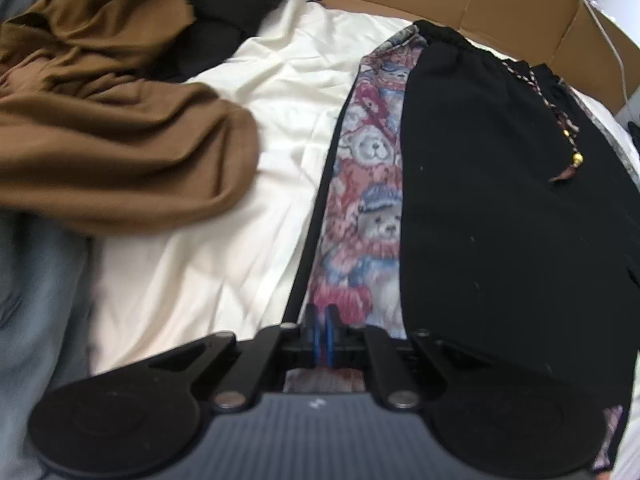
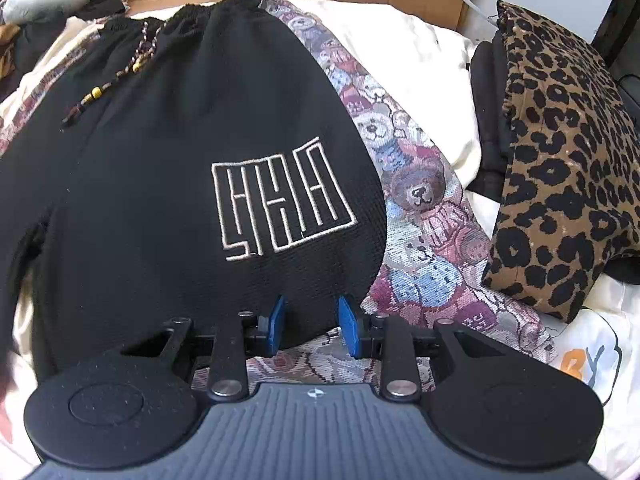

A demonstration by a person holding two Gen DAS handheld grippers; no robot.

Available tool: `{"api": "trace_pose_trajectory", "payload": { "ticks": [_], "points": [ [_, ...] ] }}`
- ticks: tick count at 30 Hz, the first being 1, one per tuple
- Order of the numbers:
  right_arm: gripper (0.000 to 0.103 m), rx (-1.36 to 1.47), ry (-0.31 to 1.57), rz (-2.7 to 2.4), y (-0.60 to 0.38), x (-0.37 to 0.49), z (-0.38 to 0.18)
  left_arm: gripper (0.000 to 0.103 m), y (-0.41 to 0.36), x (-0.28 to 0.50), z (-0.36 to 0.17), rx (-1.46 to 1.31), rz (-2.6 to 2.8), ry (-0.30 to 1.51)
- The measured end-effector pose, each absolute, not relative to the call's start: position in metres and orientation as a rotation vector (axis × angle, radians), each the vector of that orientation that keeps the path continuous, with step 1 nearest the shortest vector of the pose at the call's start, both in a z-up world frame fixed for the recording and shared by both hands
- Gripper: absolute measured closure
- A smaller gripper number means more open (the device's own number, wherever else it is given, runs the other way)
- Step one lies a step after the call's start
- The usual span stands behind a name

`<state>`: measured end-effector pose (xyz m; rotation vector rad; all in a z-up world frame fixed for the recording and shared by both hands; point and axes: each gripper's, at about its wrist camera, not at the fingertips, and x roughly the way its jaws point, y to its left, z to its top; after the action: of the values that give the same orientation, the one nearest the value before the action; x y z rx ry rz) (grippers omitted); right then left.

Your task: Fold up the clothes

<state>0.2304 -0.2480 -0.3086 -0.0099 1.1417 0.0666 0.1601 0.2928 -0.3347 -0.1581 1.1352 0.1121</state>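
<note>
One pair of black shorts with teddy-bear side panels lies flat on the cream bedsheet, waistband away from both cameras. One brown garment is heaped to its left, and one leopard-print cushion sits to its right. The left gripper has its jaws together, seemingly pinching the bear-print hem, though blur hides the contact. The right gripper has its jaws apart, straddling the black hem edge.

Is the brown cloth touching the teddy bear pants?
Apart. In the left wrist view, the brown cloth lies off to the left, and a wide strip of bare white sheet shows between it and the teddy bear pants.
</note>
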Motion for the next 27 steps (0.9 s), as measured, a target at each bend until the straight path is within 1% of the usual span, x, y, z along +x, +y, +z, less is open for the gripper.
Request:
{"api": "trace_pose_trajectory", "payload": {
  "ticks": [1, 2, 3, 4, 5, 6, 9, 14, 17, 23, 27],
  "points": [
    [0.066, -0.004, 1.141, 0.075, -0.247, 0.230, -0.306, 0.097, 0.293, 0.156, -0.331, -0.163, 0.117, 1.133],
    [0.066, -0.008, 1.141, 0.092, -0.244, 0.230, -0.303, 0.093, 0.294, 0.152, -0.328, -0.168, 0.122, 1.132],
    [0.065, -0.019, 1.141, 0.115, -0.240, 0.229, -0.301, 0.088, 0.294, 0.147, -0.324, -0.173, 0.126, 1.130],
    [0.061, -0.031, 1.141, 0.138, -0.237, 0.228, -0.299, 0.084, 0.294, 0.143, -0.321, -0.178, 0.131, 1.128],
    [0.059, -0.048, 1.142, 0.159, -0.232, 0.228, -0.297, 0.075, 0.294, 0.140, -0.319, -0.184, 0.136, 1.124],
    [0.056, -0.071, 1.143, 0.174, -0.228, 0.229, -0.296, 0.071, 0.293, 0.138, -0.318, -0.190, 0.140, 1.120],
    [0.055, -0.123, 1.134, 0.192, -0.221, 0.237, -0.294, 0.071, 0.288, 0.134, -0.321, -0.221, 0.142, 1.111],
    [0.054, -0.078, 1.123, 0.193, -0.216, 0.264, -0.293, 0.071, 0.287, 0.131, -0.336, -0.262, 0.156, 1.118],
    [0.051, -0.058, 1.119, 0.213, -0.210, 0.276, -0.300, 0.072, 0.288, 0.127, -0.342, -0.245, 0.136, 1.145],
    [0.047, -0.095, 1.122, 0.189, -0.197, 0.280, -0.321, 0.084, 0.294, 0.119, -0.343, -0.172, 0.117, 1.163],
    [0.044, -0.116, 1.125, 0.185, -0.193, 0.279, -0.321, 0.085, 0.302, 0.112, -0.349, -0.224, 0.126, 1.169]
  ]
}}
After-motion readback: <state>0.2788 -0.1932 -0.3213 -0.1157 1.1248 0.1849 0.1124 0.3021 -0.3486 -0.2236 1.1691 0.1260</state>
